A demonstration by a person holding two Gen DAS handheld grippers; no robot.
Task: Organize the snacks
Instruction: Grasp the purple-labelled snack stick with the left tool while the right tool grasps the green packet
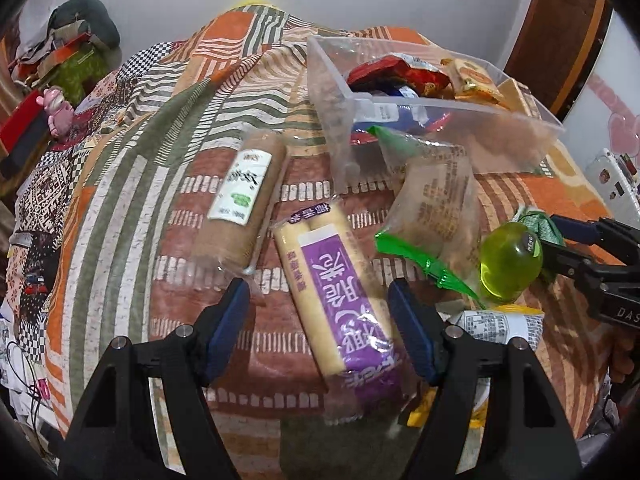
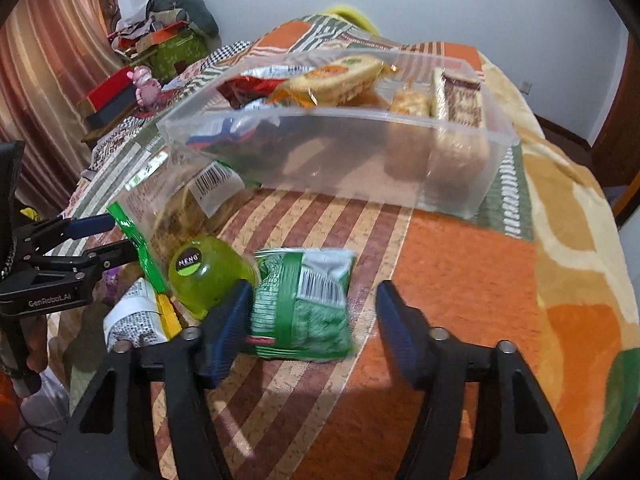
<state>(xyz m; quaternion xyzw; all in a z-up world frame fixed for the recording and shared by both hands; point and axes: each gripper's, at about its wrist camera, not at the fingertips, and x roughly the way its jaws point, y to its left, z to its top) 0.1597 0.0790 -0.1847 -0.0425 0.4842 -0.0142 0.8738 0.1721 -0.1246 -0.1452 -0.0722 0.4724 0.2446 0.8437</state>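
Hovering low over the bed (image 1: 120,208), both grippers point steeply down at loose snacks on the patchwork cover.

Left gripper (image 1: 320,320): jaws apart, nothing pressed. The purple-label stick pack (image 1: 340,296) lies between them, nearer the right-hand pad. Its long axis runs away from the camera, roughly along the fingers, so the jaws would close across its narrow width. Beyond it, to the left, a brown roll pack (image 1: 240,200) lies apart.

Right gripper (image 2: 308,312): jaws apart, with the green crinkled packet (image 2: 308,304) between them; the left pad is touching or just at its edge, the other pad well clear. Not gripped, as far as I can judge. A green jelly cup (image 2: 204,276) sits just beside the packet.

Farther back stands the clear plastic bin (image 2: 360,152), already holding several snacks. Each hand is nearest its own item; the bin lies ahead of both.
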